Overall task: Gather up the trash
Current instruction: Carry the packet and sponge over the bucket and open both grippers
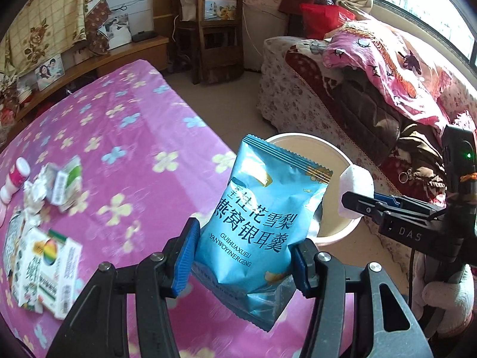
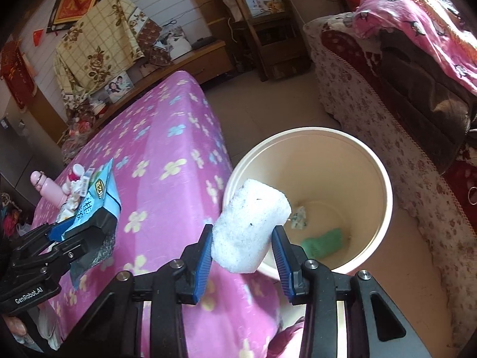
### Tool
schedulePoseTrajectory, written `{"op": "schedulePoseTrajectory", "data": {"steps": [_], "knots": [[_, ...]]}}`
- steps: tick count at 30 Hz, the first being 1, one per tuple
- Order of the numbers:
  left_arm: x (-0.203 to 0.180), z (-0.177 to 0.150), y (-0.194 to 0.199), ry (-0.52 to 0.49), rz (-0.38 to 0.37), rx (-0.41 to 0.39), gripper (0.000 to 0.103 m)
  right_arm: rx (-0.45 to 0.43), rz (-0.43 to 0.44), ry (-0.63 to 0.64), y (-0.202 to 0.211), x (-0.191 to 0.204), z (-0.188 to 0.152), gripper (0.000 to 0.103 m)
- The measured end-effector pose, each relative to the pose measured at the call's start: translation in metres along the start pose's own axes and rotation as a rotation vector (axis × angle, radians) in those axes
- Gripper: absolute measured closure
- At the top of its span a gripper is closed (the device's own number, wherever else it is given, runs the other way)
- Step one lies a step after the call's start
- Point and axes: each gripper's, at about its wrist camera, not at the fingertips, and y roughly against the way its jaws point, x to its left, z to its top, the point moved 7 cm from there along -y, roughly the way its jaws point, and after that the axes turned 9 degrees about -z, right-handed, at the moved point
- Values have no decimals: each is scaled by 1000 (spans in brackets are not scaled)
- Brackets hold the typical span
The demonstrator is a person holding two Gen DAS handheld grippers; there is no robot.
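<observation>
The blue snack packet (image 1: 256, 226) stood upright between the jaws of the left gripper (image 1: 243, 256), pinched across its lower half by the blue pads, its long axis running up and away from the fingers. The white foam block (image 2: 252, 228) sat clamped between the jaws of the right gripper (image 2: 243, 253), which were narrowed onto its two sides, the block jutting forward past the fingertips.

Ahead of and below both pairs of jaws stood the cream bin (image 2: 378, 161), open-topped, on the floor beside the bed with the pink flowered cover (image 1: 125, 155). In the right wrist view the block hung at the near rim of the bin, partly over its mouth; a green scrap (image 2: 322, 240) and a small wrapper (image 2: 299, 216) lay on the bottom. In the left wrist view the packet hid the near rim, with the bin just beyond it. By this reading the right gripper was the nearer to a drop.

To the left of the left jaws, well apart on the bed cover, more rubbish remained: crumpled tissue (image 1: 35, 191), cartons (image 1: 44, 268) and a small bottle (image 1: 15, 179).
</observation>
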Motion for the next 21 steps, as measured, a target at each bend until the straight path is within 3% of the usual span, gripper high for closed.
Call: {"op": "schedulePoseTrajectory", "data": {"steps": [10, 13, 15, 21], "knots": [[-18, 27, -40, 29, -46, 11, 45, 0, -43, -39, -23, -34, 20, 57], [-23, 32, -48, 48, -79, 10, 43, 5, -35, -52, -27, -39, 23, 45], [-25, 35, -52, 55, -84, 6, 42, 11, -30, -62, -31, -43, 24, 30], [-21, 30, -57, 82, -96, 18, 38, 28, -27, -79, -35, -48, 18, 30]]}}
